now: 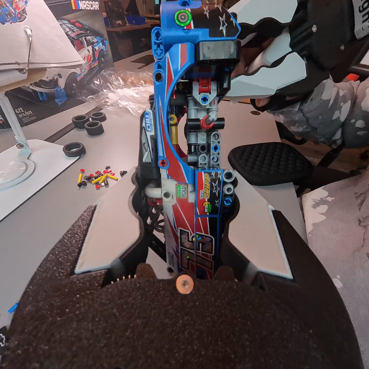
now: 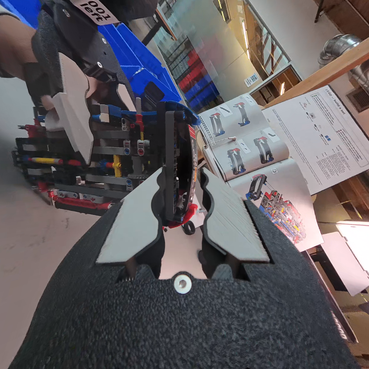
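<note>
Left wrist view: the left gripper (image 1: pixel 184 201) is clamped on the brick-built car model (image 1: pixel 189 127), held on end above the table (image 1: pixel 50 209). Left of the model lie loose tyres (image 1: pixel 89 121) and small parts (image 1: pixel 98 178).

Right wrist view: the right gripper (image 2: pixel 180 177) is partly open around the model's black curved panel (image 2: pixel 175 165); whether both fingers touch it cannot be told. The instruction booklet (image 2: pixel 249 143) stands right of the model.

both wrist views look close along their tongs (from opposite ends) at one shared toy car (image 1: pixel 189 139).

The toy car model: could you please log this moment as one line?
left gripper: shut on toy car model | right gripper: open around its wheel arch
</note>
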